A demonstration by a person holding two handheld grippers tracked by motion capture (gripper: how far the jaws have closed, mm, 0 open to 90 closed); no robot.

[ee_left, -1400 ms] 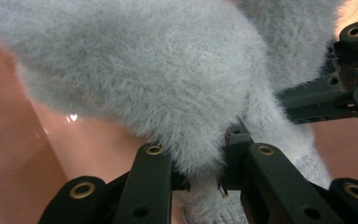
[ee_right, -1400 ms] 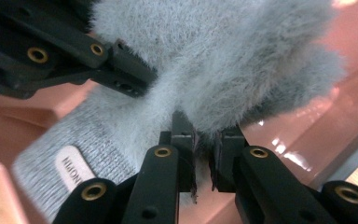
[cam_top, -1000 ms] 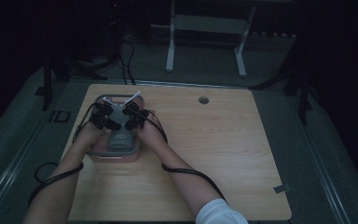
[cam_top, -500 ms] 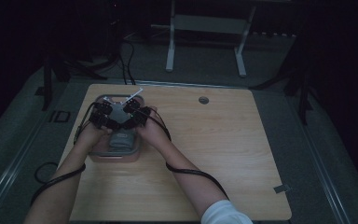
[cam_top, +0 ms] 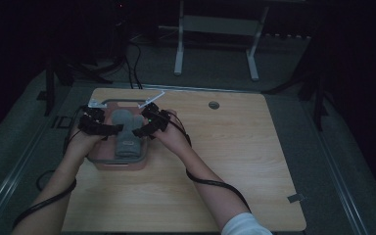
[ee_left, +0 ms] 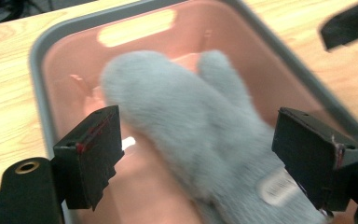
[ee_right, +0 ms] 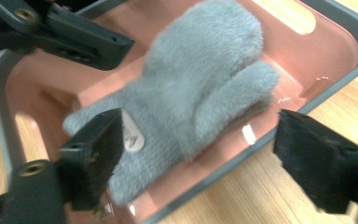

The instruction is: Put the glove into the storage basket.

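A fluffy grey mitten (cam_top: 126, 133) lies flat in a pink tray with a grey rim (cam_top: 120, 165) on the left of the wooden table. My left gripper (cam_top: 111, 129) hovers over the tray's left side and my right gripper (cam_top: 140, 130) over its right side. The jaws of both have just been opening. In the left gripper view the gripper (ee_left: 205, 158) stands open above the mitten (ee_left: 191, 116), its pads clear of the fur. The right gripper (ee_right: 205, 158) is likewise open over the mitten (ee_right: 200, 88) and the tray rim (ee_right: 242, 163), gripping nothing.
The tray sits close to the table's left edge. A round cable hole (cam_top: 214, 105) is near the far edge, and bare wood spreads to the right. A white metal stand (cam_top: 215, 29) is on the floor behind. Cables trail from both grippers along the forearms.
Both grippers have opened, risen and drawn apart to the tray's sides. The mitten, covered by them before, now lies uncovered in the tray.
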